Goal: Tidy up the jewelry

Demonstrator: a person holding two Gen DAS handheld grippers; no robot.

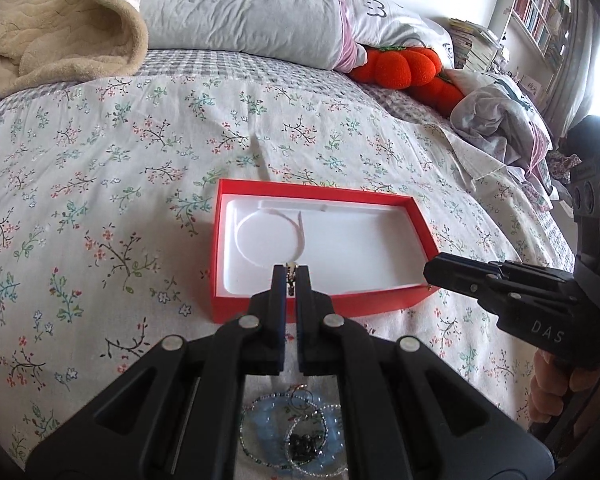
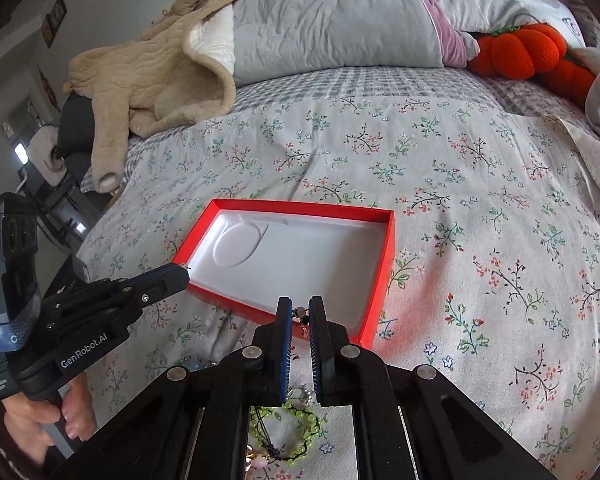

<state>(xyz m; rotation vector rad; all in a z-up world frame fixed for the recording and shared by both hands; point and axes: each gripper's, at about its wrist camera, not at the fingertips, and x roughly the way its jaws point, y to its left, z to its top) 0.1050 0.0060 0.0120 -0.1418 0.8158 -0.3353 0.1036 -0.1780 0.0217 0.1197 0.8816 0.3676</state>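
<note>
Red-walled box (image 1: 320,240) with a white moulded liner sits mid-frame on the floral bedspread (image 1: 100,184), holding nothing loose. Left gripper (image 1: 291,280) pinches a small chain piece (image 1: 290,286) at its near edge; right gripper (image 2: 300,316) clamps a beaded piece (image 2: 303,317). Bracelets (image 2: 288,428) lie below; pillows (image 1: 240,8) fill the upper frame.
</note>
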